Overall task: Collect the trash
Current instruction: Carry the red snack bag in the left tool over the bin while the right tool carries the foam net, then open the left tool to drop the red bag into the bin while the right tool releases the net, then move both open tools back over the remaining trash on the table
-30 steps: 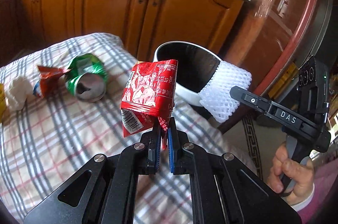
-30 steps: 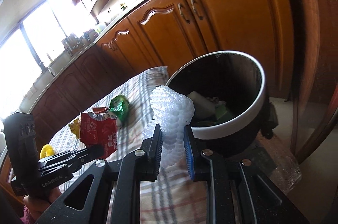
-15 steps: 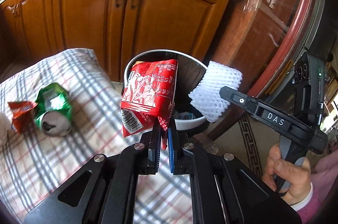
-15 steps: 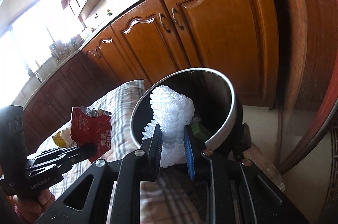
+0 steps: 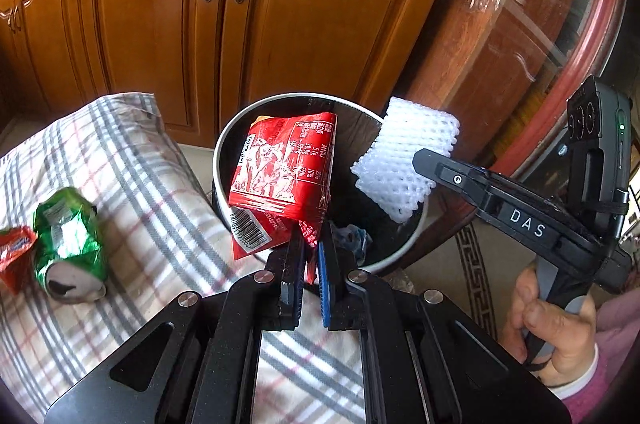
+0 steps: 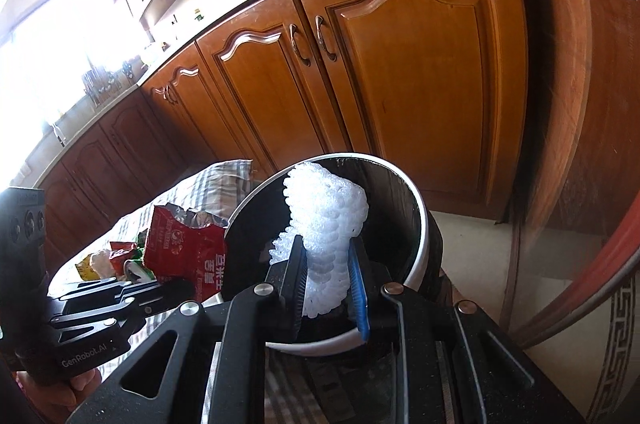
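My left gripper (image 5: 310, 244) is shut on a red snack wrapper (image 5: 284, 176) and holds it over the near rim of the round black bin (image 5: 224, 144). My right gripper (image 6: 328, 264) is shut on a white foam net sleeve (image 6: 328, 216) and holds it over the bin's opening (image 6: 424, 220). The foam sleeve (image 5: 404, 160) and right gripper (image 5: 424, 160) also show in the left wrist view. The wrapper (image 6: 184, 248) and left gripper (image 6: 176, 288) show in the right wrist view. Some trash lies in the bin's bottom.
A crushed green can (image 5: 68, 244) and another red wrapper (image 5: 14, 252) lie on the plaid cloth (image 5: 140, 184) left of the bin. Wooden cabinets (image 5: 200, 24) stand behind. A red-rimmed wooden table edge (image 5: 560, 64) is at right.
Both grippers have moved toward the bin with their loads; wrapper and foam sleeve now hang over its opening. The can has slid to the left of the view.
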Motion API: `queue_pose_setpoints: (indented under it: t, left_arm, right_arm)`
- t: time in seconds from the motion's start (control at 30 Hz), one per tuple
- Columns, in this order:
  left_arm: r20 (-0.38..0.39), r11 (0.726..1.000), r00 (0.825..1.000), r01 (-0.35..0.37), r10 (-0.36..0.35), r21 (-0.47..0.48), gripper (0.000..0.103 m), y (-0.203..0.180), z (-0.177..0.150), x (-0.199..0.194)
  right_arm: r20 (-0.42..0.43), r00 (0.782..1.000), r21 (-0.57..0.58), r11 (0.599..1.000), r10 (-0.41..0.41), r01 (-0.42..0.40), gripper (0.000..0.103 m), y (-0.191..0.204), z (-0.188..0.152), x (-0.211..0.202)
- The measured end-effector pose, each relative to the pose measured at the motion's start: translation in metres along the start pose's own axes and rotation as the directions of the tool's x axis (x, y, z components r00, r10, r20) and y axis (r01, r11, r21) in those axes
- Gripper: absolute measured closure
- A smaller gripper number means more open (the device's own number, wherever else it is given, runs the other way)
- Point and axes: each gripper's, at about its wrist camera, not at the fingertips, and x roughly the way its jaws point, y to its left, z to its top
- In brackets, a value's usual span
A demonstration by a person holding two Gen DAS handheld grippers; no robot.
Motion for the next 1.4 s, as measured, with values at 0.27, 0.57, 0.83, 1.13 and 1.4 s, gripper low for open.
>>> queue_pose_setpoints:
  t: [0.27, 0.57, 0.83, 1.13, 1.4]
  left_arm:
    - [-0.036, 1.0, 0.999, -0.001, 0.001, 0.009, 0.097, -0.007, 0.012, 0.021]
    - [-0.057, 1.0, 0.998, -0.001, 0.001, -0.002, 0.075, -0.014, 0.017, 0.031]
    - [-0.03, 1.0, 1.0, -0.005, 0.004, -0.017, 0.057, -0.004, 0.0, 0.015]
    - [0.019, 0.996, 0.999, -0.029, 0.031, -0.084, 0.055, 0.02, -0.039, -0.024]
    - [0.051, 0.982, 0.995, -0.075, 0.085, -0.176, 0.055, 0.047, -0.079, -0.06]
  right_arm:
    - [-0.042, 0.999, -0.019, 1.0, -0.016, 0.015, 0.082, -0.001, 0.004, 0.017]
    - [-0.057, 0.998, -0.011, 1.0, -0.028, 0.027, 0.07, -0.008, 0.009, 0.024]
    - [-0.037, 0.999, 0.018, 1.0, 0.001, 0.0, 0.045, -0.011, 0.007, 0.017]
    - [0.0, 1.0, 0.041, 0.999, 0.02, -0.02, 0.033, -0.003, 0.0, 0.003]
    - [-0.003, 0.995, 0.053, 0.993, 0.104, -0.104, 0.021, 0.03, -0.028, -0.009]
